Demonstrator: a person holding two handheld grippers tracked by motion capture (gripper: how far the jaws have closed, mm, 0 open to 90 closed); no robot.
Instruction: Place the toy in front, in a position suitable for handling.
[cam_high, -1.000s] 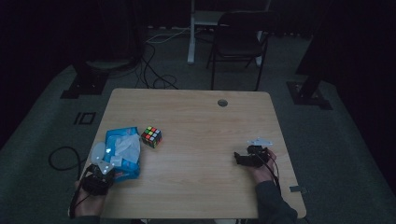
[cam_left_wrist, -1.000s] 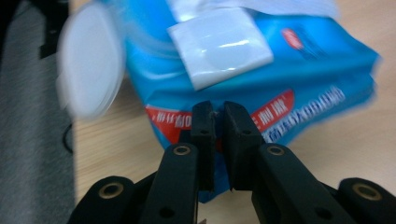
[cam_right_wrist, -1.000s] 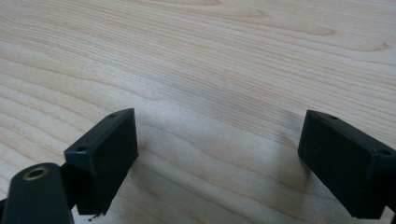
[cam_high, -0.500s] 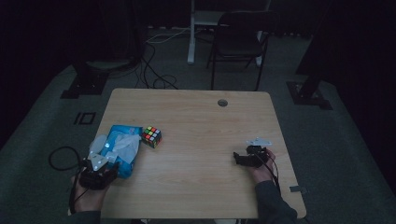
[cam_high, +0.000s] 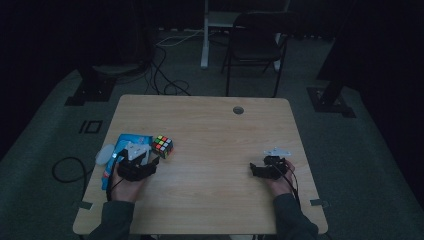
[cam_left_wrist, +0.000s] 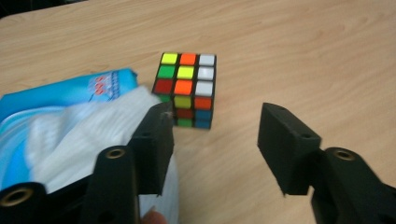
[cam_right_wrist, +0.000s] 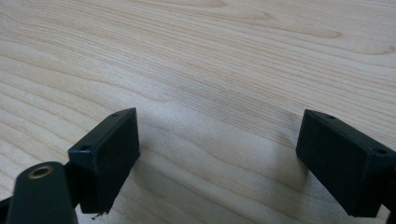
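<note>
Left gripper (cam_left_wrist: 212, 144) is sitting at the near-left of the table (cam_high: 210, 125), jaws gaping and having just been opening, with nothing between them but bare wood. The scrambled puzzle cube (cam_left_wrist: 187, 88) is lying just beyond the jaw tips and slightly left of the gap's centre line in the left gripper view; in the high view the cube (cam_high: 162, 146) is standing just to the far right of the left gripper (cam_high: 142, 167), apart from it, not touching. The cube being square, no long axis matters; it is sitting slightly turned, one corner edge facing the jaws. A blue wipes pack (cam_left_wrist: 70, 93) with a white wipe (cam_left_wrist: 88, 135) pulled out is crowding the left jaw, the wipe's edge brushing that jaw and reaching close to the cube's left side. The likely next move is a short push forward and a little leftward to straddle the cube. Right of the cube the tabletop is offering free room; the left table edge is close behind the pack. Right gripper (cam_right_wrist: 217, 158) is resting well apart at the near right (cam_high: 267, 170), jaws spread wide over bare wood, holding nothing, so the left hand is plainly the nearer one.
</note>
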